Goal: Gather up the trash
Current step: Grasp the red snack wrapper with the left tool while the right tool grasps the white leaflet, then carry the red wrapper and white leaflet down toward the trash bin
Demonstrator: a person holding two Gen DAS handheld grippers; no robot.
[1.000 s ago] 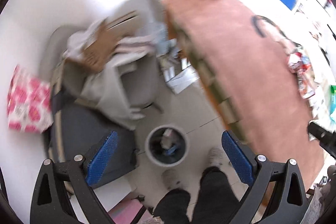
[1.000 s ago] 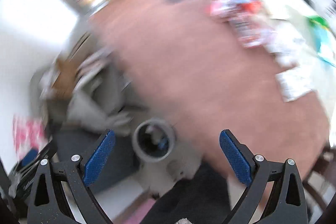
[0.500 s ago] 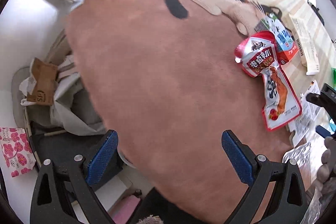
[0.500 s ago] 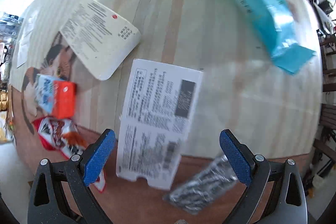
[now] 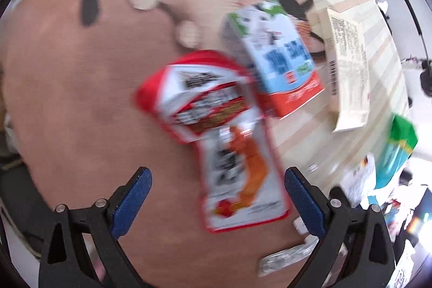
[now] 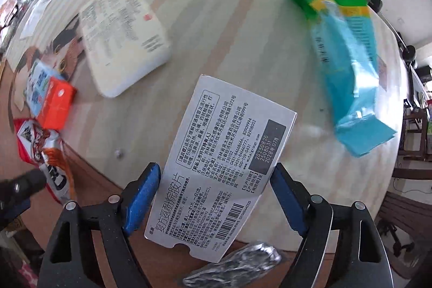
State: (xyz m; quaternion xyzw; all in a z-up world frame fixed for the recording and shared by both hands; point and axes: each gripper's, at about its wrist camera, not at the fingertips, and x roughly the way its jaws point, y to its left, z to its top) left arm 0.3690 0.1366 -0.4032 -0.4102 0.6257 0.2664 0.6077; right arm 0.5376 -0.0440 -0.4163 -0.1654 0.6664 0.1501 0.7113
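- While every piece of litter seen lies on the table (image 6: 216, 18), collection stands near its start as far as these views show; no bin is in sight.
- Right gripper (image 6: 213, 196): pointing down over the white medicine box (image 6: 224, 166), jaws just been closing, the box between them; pads beside its long edges, firm contact not evident (counted as not yet gripped).
- Left gripper (image 5: 217, 200): jaws wide, holding nothing, poised above the red snack packet (image 5: 229, 153) on the brown cat-print mat (image 5: 81, 99).
- Blue-and-orange carton (image 5: 280, 64): partly overlapped with the red packet's upper end, uncollected.
- Cream flat box (image 6: 124, 39): on the striped tabletop, well apart from both grippers.
- Green-and-blue wrapper (image 6: 348, 66): far side of the table, untouched.
- Crumpled silver foil (image 6: 237, 269): at the table's near edge, just below the medicine box.
- Remaining: all items listed, judging by their present positions.
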